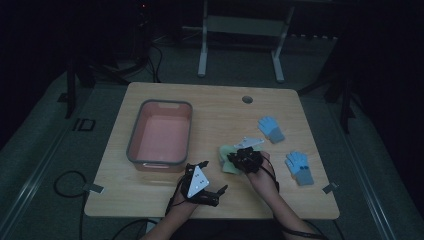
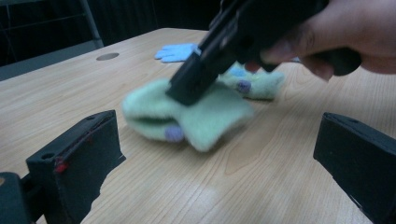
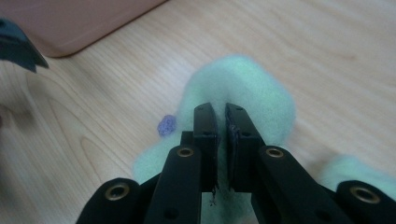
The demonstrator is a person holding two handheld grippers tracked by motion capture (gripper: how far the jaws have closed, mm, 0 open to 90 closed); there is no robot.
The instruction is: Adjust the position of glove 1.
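Fig. | green glove right of pink bin | my right gripper pinching its edge; left gripper spread | soft, light, floppy—grip at cuff

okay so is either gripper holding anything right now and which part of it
The right gripper is shut on the green glove, pinching the fabric near its middle. The left gripper stands open, holding nothing.
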